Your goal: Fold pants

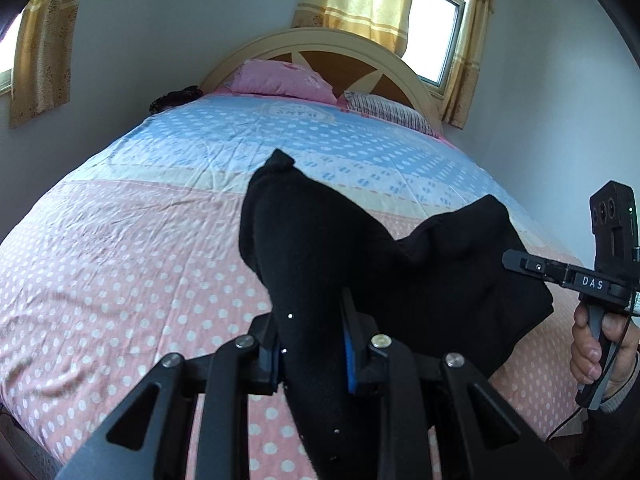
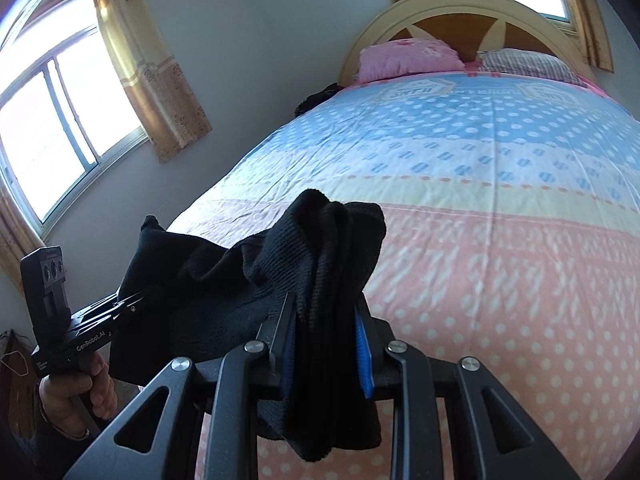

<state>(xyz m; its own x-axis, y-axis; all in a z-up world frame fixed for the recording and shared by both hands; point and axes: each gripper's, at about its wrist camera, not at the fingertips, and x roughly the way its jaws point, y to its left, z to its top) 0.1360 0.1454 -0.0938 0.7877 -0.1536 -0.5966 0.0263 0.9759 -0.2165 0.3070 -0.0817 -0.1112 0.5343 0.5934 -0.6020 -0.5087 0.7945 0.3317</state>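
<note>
Black knit pants point(image 1: 304, 248) hang in the air above the near end of the bed, stretched between my two grippers. My left gripper point(image 1: 310, 344) is shut on one bunched end of the pants, cloth filling the gap between its blue pads. My right gripper point(image 2: 326, 344) is shut on the other bunched end point(image 2: 328, 248). In the left wrist view the right gripper point(image 1: 516, 260) shows at the right edge, its tips sunk into the cloth. In the right wrist view the left gripper point(image 2: 120, 304) shows at the lower left, beside the pants.
The bed point(image 1: 140, 240) has a pink and blue dotted sheet. A pink pillow point(image 1: 280, 80) and a striped pillow point(image 1: 388, 112) lie by the rounded headboard point(image 1: 344, 44). A dark bundle point(image 1: 176, 98) sits at the bed's far left corner. Curtained windows point(image 2: 60, 120) flank the walls.
</note>
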